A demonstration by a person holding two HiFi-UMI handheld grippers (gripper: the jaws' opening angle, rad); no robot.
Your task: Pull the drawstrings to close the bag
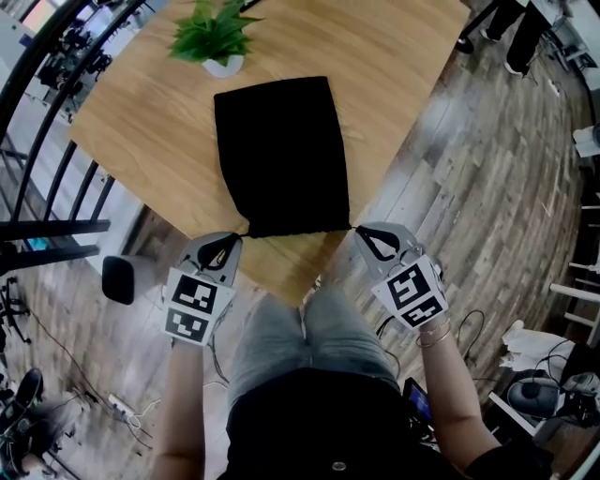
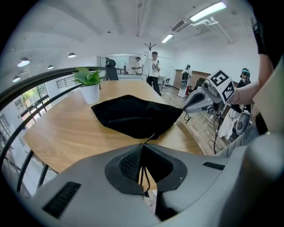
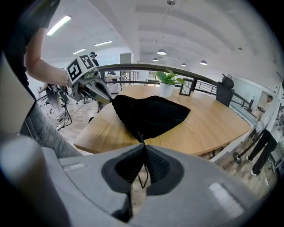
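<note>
- The left claw is clenched, its dark pads pressed together on a thin black cord. The cord's knotted end hangs below the pads.
- From those pads the cord runs forward to the near left corner of the bag.
- The right claw is also clenched, nipping the other cord. A small loop of it dangles under the pads.
- That cord leads straight to the bag's near right corner.
- In the head view the two claws sit at either end of the bag's near edge, tips pointing inward toward each other and well apart, with the bag's width between them.
- The bag is black cloth, lying flat on the wooden table. Its near edge lies close to the table edge by the person, and the rest stretches away across the top.
- Beyond the bag's far left corner stands a green plant in a white pot, just clear of the cloth.
- The person's grey-trousered legs show below the table edge, between the claws.
- A plank floor surrounds the table.
</note>
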